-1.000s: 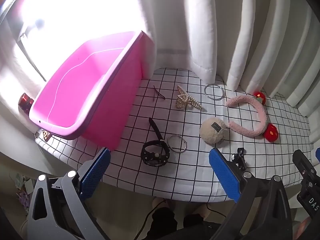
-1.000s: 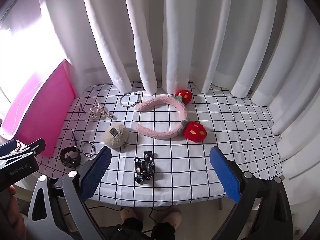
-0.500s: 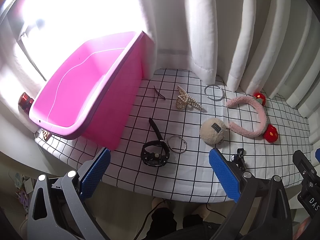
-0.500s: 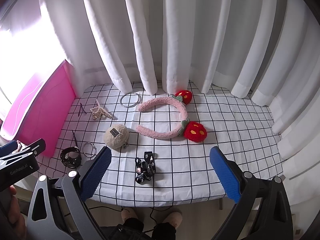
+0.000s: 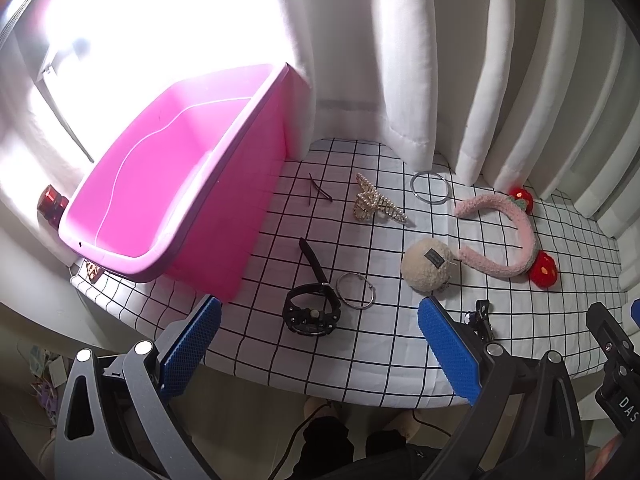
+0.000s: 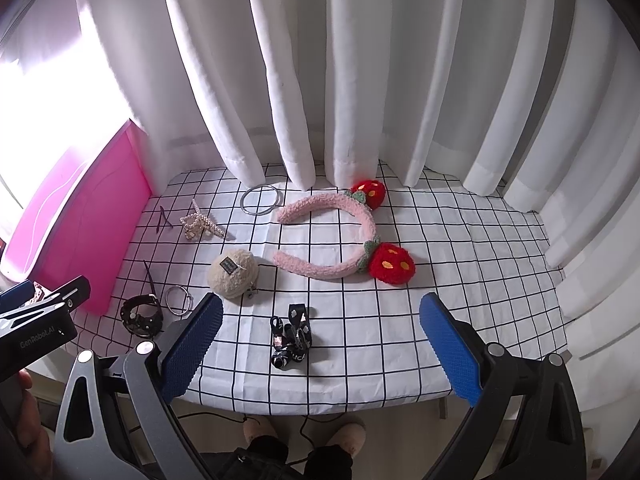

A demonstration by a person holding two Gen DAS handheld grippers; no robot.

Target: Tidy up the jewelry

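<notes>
Both tongs are hanging wide apart and empty over the near edge of the grid-patterned tablecloth [image 6: 460,240]. Just ahead of the right gripper [image 6: 320,332], between its blue pads, one tangled black strap piece [image 6: 291,338] is lying on the cloth. Between the pads of the left gripper [image 5: 318,344] one black watch [image 5: 311,312] is sitting, touching or just beside one small silver ring [image 5: 356,291]. Beyond that, to the right, one beige fluffy ball [image 5: 427,270] with a dark label is resting against one pink plush headband [image 6: 340,236] carrying two red strawberry ornaments. Farther back are lying one pearl hair claw [image 5: 374,204], dark thin hairpins [image 5: 318,195] whose number I cannot tell, and one larger silver bangle [image 6: 260,200] near the white curtain [image 6: 360,60]. Left of the left gripper, one pink bin [image 5: 168,184] is standing open, with nothing visible inside.
</notes>
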